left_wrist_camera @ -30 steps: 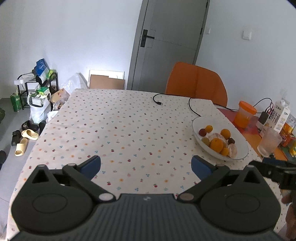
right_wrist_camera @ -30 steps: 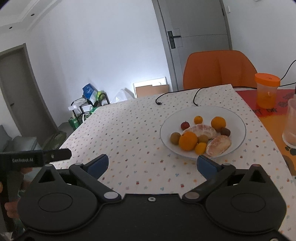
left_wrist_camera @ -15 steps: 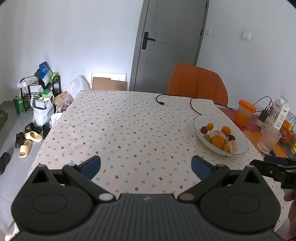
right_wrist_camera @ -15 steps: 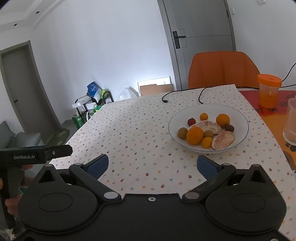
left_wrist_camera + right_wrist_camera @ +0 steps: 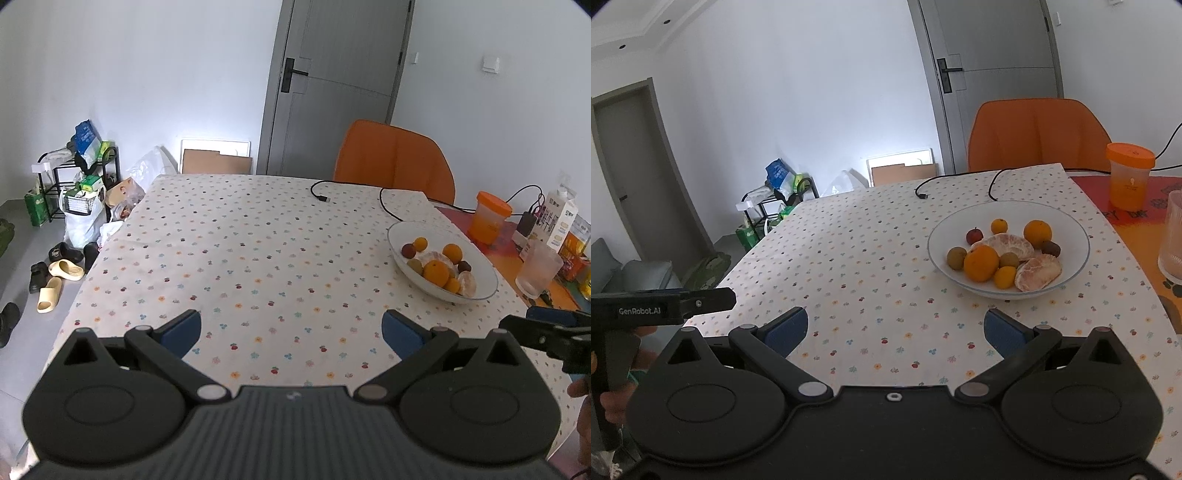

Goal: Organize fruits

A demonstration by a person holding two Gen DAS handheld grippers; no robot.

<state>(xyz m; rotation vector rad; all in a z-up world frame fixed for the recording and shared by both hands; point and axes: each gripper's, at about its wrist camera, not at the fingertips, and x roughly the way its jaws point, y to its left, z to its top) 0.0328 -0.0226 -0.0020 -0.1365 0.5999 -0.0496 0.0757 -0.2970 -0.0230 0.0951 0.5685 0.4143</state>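
White walls and a grey door back a surface covered in a cloth dotted with small fruit prints. Toward its right side sits a white bowl holding the fruits: a large orange at the front, a second orange behind, two small tangerines, two peeled citrus halves, a red fruit, two greenish ones and a dark one, all bunched touching in the middle. A black cable lies on the cloth behind the bowl. Just beyond the bowl's right side stand an orange-lidded cup and a clear glass on an orange mat. An orange chair is behind the far edge. The right gripper hovers over the near edge, short of the bowl, fingers spread wide and empty. The left gripper hovers well left of the bowl, fingers equally wide, holding nothing.
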